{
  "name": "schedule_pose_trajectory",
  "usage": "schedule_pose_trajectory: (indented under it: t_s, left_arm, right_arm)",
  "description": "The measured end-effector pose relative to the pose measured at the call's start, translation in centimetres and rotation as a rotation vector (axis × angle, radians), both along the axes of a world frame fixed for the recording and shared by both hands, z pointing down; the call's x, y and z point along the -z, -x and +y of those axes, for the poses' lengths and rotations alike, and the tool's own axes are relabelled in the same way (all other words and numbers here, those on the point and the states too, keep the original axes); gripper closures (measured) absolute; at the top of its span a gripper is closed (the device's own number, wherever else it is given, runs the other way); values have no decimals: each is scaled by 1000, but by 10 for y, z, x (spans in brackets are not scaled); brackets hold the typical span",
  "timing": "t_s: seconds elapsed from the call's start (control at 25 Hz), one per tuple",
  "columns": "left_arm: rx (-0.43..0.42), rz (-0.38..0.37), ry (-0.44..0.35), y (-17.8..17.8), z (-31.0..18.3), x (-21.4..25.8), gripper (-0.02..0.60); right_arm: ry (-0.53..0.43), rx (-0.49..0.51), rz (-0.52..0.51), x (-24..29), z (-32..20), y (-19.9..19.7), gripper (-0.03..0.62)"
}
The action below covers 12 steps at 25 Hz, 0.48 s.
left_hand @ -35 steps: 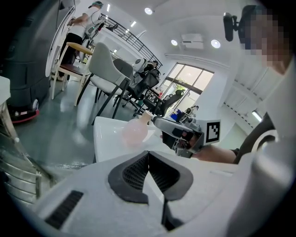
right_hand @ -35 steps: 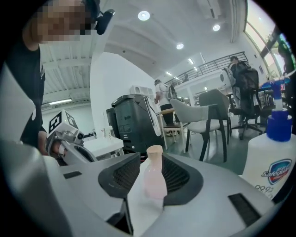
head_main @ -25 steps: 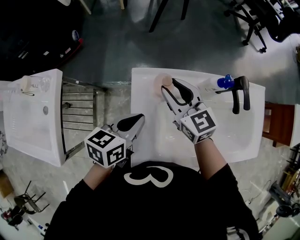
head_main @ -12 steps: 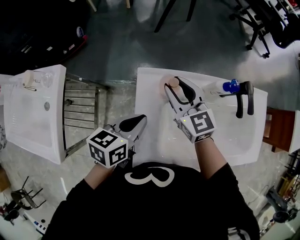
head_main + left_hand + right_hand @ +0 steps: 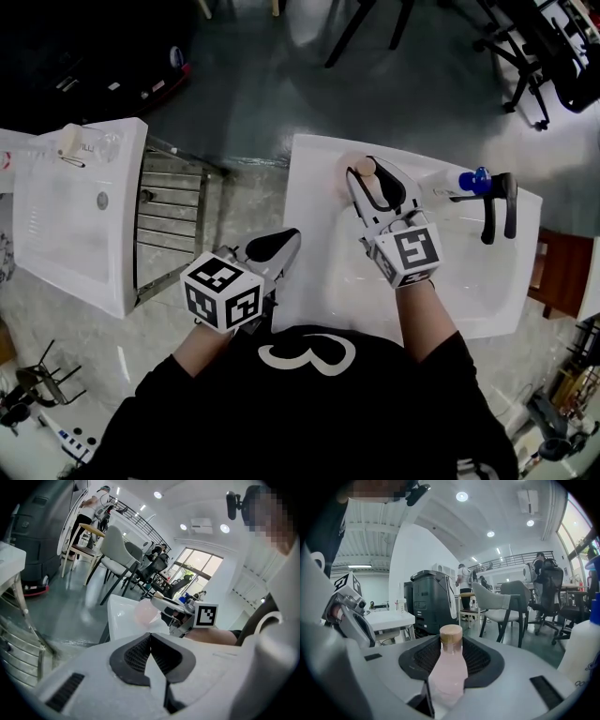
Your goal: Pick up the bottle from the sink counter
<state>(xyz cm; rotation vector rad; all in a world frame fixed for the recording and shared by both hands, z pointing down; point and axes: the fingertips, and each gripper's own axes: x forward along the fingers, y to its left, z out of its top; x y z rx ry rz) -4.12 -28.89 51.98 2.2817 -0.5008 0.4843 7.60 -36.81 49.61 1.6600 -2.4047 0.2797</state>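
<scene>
A pink bottle (image 5: pixel 362 168) with a wooden cap stands upright on the back rim of the white sink (image 5: pixel 314 281). My right gripper (image 5: pixel 367 169) reaches round it, one finger on each side. In the right gripper view the bottle (image 5: pixel 449 672) stands between the black pads of this gripper (image 5: pixel 451 645). The jaws have just been opening and no longer press on it. My left gripper (image 5: pixel 274 247) hangs at the sink's front left corner. Its pads meet with nothing between them, as the left gripper view shows for the gripper (image 5: pixel 150 638).
A black faucet (image 5: pixel 498 204) and a white bottle with a blue cap (image 5: pixel 466 182) stand at the sink's back right. To the left are a metal rack (image 5: pixel 173 220) and a second white sink (image 5: pixel 66 225) with a small bottle (image 5: pixel 71 141). Chairs stand on the grey floor beyond.
The head view has shifted, so the sinks sit slightly further right. The right gripper stays round the pink bottle on the counter. The left gripper has hardly moved.
</scene>
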Motion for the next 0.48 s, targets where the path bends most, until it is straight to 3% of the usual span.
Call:
schedule_pose_trajectory:
  t_s: [0.48]
  left_arm:
    - [29,-8,-11,9,4,4,566]
  right_arm:
    - [18,-59,-50,2,-2,-5,467]
